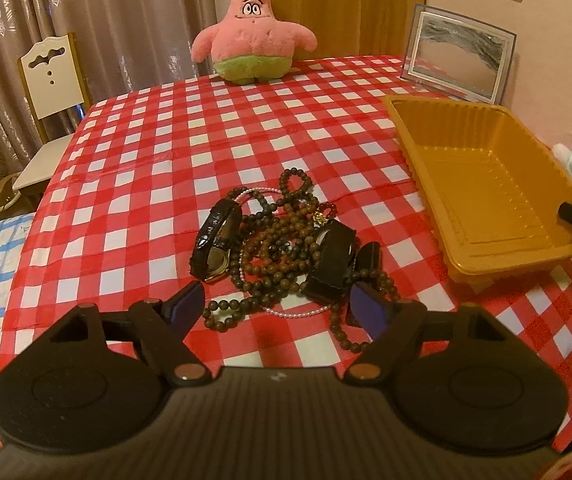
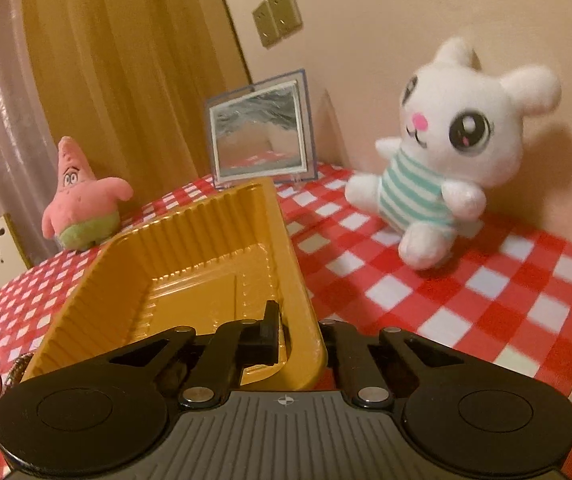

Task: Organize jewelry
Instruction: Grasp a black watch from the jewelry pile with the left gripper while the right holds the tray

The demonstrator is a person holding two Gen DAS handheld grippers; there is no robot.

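Left gripper (image 1: 276, 306) hung low at the near edge of the jewelry pile (image 1: 282, 248), fingers (image 1: 188, 304) spread wide, nothing between them. Pile sat mid-bench (image 1: 146, 152): brown bead strands tangled with a thin pearl strand (image 1: 292, 314) and two black watches (image 1: 216, 240). Tray (image 1: 482, 184) was just to the pile's right, empty as far as I could see.

Right gripper (image 2: 292, 336) straddled the tray's near corner: one finger (image 2: 270, 332) inside the wall, the other outside and mostly hidden. It looked clamped on the rim, but I couldn't tell for sure from the wrist view.

My read: step in hand was the first pick, tray being steadied. I'd go for a watch first, since it's stiff and lies on the pile's edge. I'd close across the strap, not the face, and lift slow: beads looked looped around the right watch (image 1: 332, 264) and could drag. Risk was strands snagging and sliding off the bench
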